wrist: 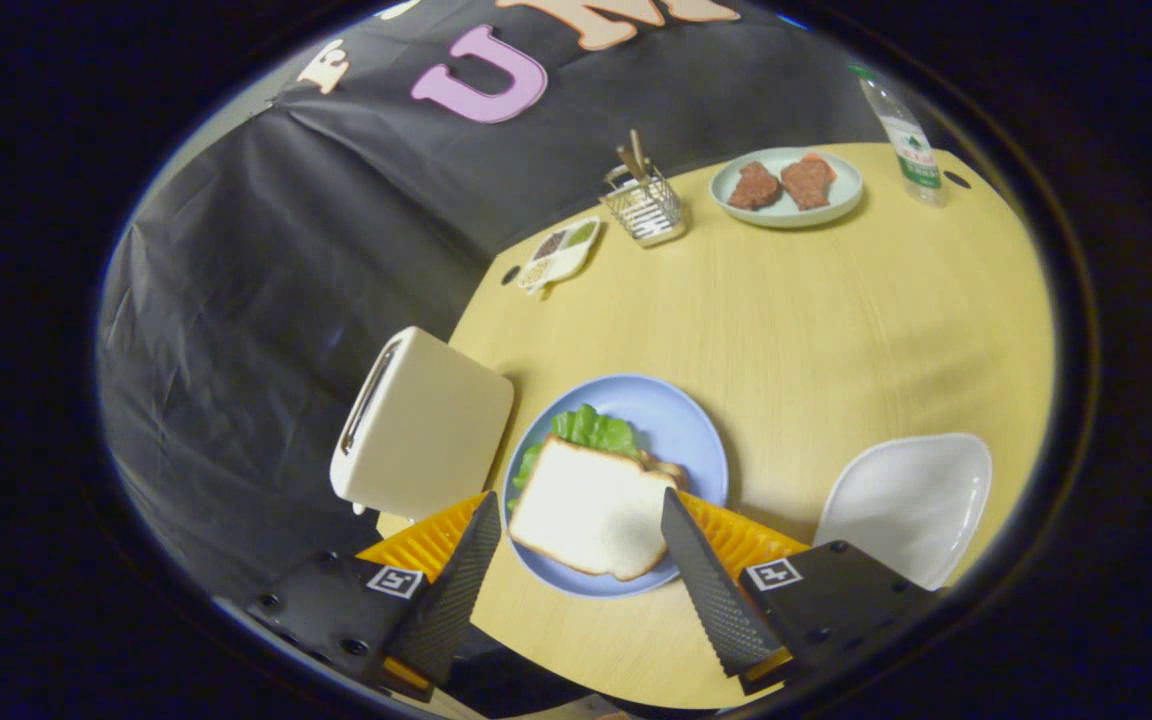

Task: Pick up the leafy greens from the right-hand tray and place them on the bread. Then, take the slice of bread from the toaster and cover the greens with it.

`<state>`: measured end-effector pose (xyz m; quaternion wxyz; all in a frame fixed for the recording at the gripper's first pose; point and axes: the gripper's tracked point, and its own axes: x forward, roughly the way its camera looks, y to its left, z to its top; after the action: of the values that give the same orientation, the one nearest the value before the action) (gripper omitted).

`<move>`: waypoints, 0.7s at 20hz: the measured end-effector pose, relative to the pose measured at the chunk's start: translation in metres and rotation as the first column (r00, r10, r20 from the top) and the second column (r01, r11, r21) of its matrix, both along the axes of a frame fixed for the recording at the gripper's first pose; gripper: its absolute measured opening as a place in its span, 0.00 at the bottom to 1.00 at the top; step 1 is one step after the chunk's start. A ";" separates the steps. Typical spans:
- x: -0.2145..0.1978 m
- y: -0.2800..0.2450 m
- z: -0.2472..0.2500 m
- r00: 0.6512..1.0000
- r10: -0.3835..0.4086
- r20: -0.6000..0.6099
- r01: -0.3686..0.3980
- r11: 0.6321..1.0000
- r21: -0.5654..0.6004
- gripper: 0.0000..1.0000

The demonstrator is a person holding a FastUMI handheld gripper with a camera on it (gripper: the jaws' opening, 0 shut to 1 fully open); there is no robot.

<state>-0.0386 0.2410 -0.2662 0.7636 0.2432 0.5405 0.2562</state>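
Note:
A slice of bread (591,510) lies on a blue plate (676,425), on top of the leafy greens (591,430), which stick out past its far edge. A second bread slice peeks out under the greens by the right fingertip. My gripper (584,510) hovers above the plate, open, its fingertips level with the top slice's left and right edges and not touching it. Nothing is held. The cream toaster (421,425) stands just left of the plate, its slot showing no bread. A white tray (911,500) lies to the right of the plate, bare.
At the far side of the round wooden table (816,320) are a plate with two pieces of meat (786,187), a wire basket of utensils (644,205), a small divided dish (561,255) and a water bottle (904,135). The table's left edge runs behind the toaster.

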 end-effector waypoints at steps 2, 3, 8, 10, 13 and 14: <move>0.008 -0.004 0.025 0.997 -0.013 0.075 0.012 1.000 0.013 1.00; 0.011 -0.006 0.039 0.993 -0.025 0.115 0.023 1.000 0.019 1.00; 0.032 -0.031 0.087 0.943 -0.082 0.324 0.094 0.995 -0.022 1.00; 0.034 -0.047 0.107 0.908 -0.098 0.408 0.133 0.989 -0.059 1.00; 0.038 -0.079 0.132 0.840 -0.128 0.527 0.225 0.966 -0.124 1.00; 0.040 -0.088 0.144 0.813 -0.154 0.562 0.267 0.956 -0.124 1.00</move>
<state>0.0012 0.1529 -0.1225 0.9297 0.1417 0.2923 0.1733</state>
